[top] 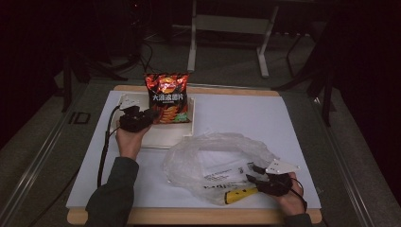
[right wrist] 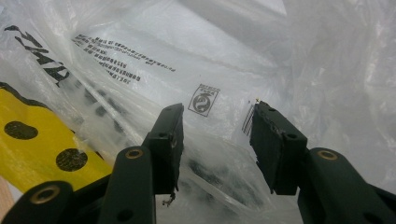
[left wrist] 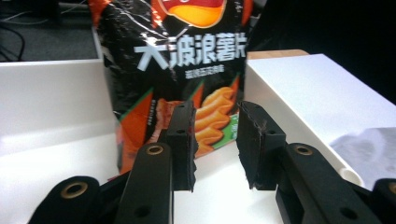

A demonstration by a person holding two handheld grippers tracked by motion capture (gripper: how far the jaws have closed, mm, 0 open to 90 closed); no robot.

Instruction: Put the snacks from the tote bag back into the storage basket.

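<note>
Chip bag (top: 166, 98): upright in tray (top: 161, 137), at its rear wall, far-left of counter (top: 293, 123). Left gripper (top: 150, 115): just before the bag, over the tray. Plastic bag (top: 213, 161): right of tray, near edge. Right gripper (top: 253, 172): at the plastic bag's right side.

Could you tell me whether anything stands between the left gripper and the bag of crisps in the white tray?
Nothing visible does. The left gripper points straight at the bag of crisps, which stands upright in the white tray. Its jaws are apart with only bare tray floor before them. The plastic bag lies off to the side.
</note>
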